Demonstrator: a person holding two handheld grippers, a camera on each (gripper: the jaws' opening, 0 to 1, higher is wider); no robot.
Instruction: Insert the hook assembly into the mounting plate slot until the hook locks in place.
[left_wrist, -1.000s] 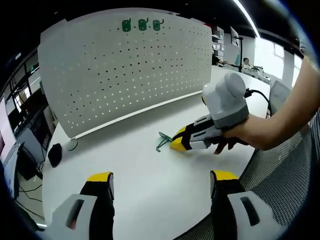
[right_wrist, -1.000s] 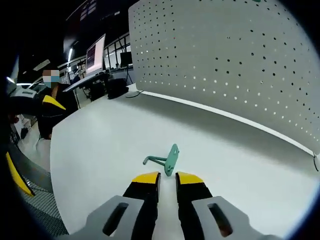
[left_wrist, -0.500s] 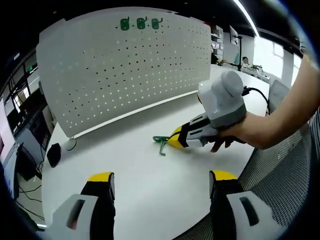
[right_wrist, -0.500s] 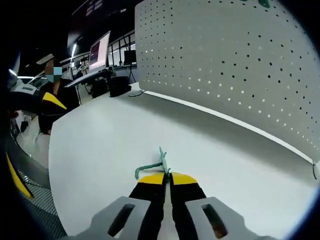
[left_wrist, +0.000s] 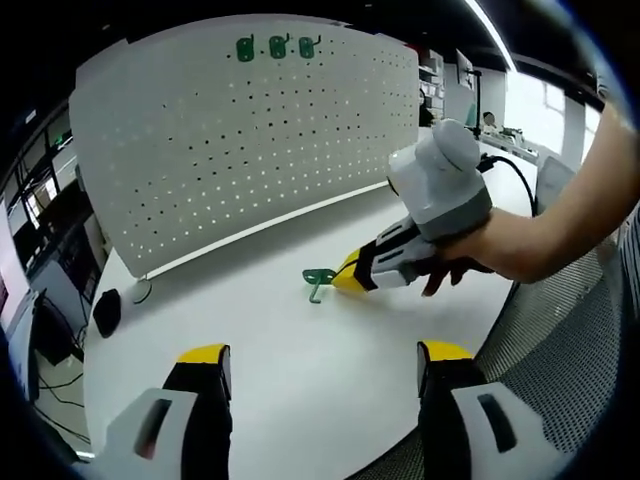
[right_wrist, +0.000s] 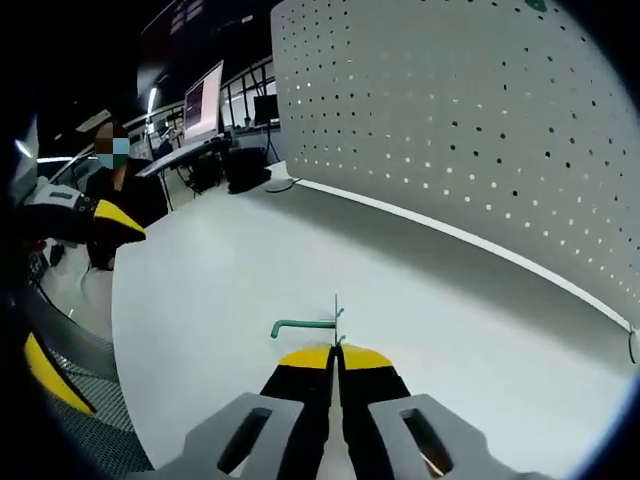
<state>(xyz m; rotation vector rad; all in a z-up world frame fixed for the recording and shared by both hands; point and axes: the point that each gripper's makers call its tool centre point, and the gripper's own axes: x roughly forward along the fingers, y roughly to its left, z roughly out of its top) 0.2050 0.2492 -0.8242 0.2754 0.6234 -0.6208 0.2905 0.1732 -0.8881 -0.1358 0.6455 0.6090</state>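
white table (left_wrist: 300, 370), standing pegboard (left_wrist: 250, 140), black mouse (left_wrist: 107, 310)

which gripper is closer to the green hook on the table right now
Right. The right gripper is shut on the green hook; the left gripper hangs open, well back from it.

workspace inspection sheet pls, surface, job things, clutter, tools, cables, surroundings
surface: white table, bare around the work spot.
job's things: green hook pinched at its plate end, its bent arm sticking out sideways; white pegboard stands upright at the table's far edge; three green hooks already hang near its top.
clutter: dark object at the table's left end.
tools: right tool shut on the green hook; left tool open, holding nothing.
cables: black cable runs from the right tool.
surroundings: monitors and desks beyond the table; mesh chair on the right.
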